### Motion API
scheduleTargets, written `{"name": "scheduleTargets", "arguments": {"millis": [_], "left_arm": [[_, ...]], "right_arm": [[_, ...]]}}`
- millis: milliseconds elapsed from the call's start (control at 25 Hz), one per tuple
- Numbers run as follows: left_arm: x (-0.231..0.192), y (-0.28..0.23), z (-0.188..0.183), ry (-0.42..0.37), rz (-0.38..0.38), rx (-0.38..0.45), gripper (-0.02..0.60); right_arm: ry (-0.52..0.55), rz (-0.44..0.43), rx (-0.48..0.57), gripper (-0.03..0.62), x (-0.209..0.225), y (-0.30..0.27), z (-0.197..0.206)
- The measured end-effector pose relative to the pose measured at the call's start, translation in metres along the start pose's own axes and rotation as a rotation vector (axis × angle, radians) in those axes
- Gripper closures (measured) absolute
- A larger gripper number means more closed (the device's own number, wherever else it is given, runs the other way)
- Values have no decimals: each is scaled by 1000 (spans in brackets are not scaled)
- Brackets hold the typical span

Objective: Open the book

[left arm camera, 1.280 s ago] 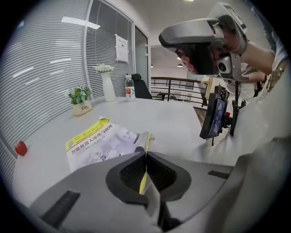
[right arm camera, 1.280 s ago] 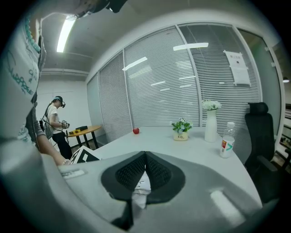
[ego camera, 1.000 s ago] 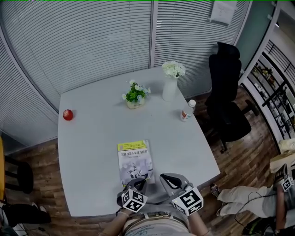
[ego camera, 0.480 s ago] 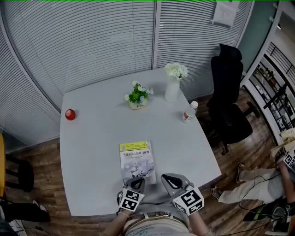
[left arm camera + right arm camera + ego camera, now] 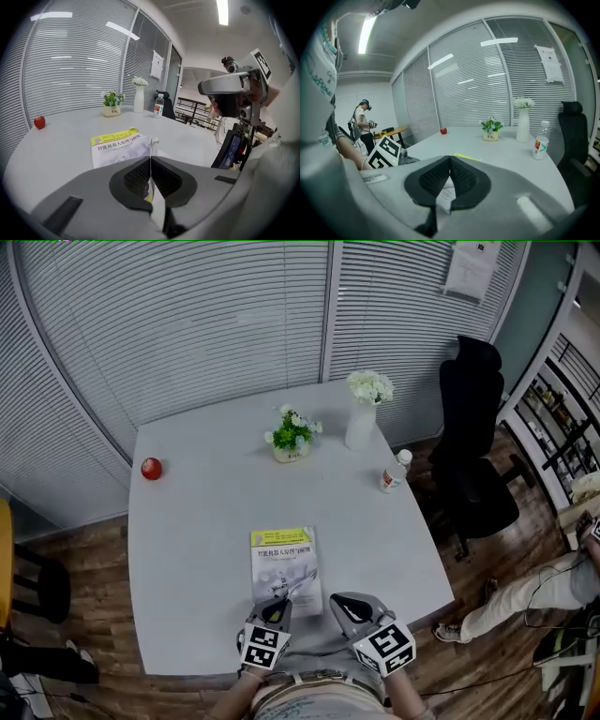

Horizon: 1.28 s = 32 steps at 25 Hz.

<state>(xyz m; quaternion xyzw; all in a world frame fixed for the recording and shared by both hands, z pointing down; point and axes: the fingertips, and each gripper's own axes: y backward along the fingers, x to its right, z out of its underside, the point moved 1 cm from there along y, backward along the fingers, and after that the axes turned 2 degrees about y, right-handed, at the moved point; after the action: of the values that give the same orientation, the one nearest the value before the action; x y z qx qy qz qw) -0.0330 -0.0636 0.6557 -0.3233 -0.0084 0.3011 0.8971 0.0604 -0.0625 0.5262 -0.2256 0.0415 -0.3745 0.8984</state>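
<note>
Against the frame from a second back, my left hand-held gripper (image 5: 277, 604) has rolled and come up a little. The near right corner of the book (image 5: 286, 557) now stands peeled off the pages below it, where earlier it lay lower. That gripper's jaws are pressed together on the thin cover sheet, which runs up through the seam between the pads. The rest of the book lies flat on the worktop (image 5: 197, 521), yellow strip at its far end.

My right hand-held gripper (image 5: 343, 602) sits just right of the book's near corner, tips together. Printed paper shows in the gap behind the tips, and I can't tell whether any is nipped.

The book's near edge is hidden under the left gripper. Right of the book, the person (image 5: 525, 596) has shifted and is cut off by the frame.
</note>
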Motion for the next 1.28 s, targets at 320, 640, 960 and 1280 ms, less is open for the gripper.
{"name": "scheduleTargets", "arguments": {"millis": [320,640,960,1280], "left_arm": [[-17,14,-7,162,-26,60,578],[-33,22,-4,217,-77,77,578],[-55,34,1,342,-132,109,578],[-67,42,7,372,-177,118,578]], "right_arm": [[7,-19,-2,591,-6,-5,-1],[18,-31,-14,591,-7,-8,0],[20,-44,-29,591,-9,-10,3],[29,-54,-27,591,-9,-13,1]]}}
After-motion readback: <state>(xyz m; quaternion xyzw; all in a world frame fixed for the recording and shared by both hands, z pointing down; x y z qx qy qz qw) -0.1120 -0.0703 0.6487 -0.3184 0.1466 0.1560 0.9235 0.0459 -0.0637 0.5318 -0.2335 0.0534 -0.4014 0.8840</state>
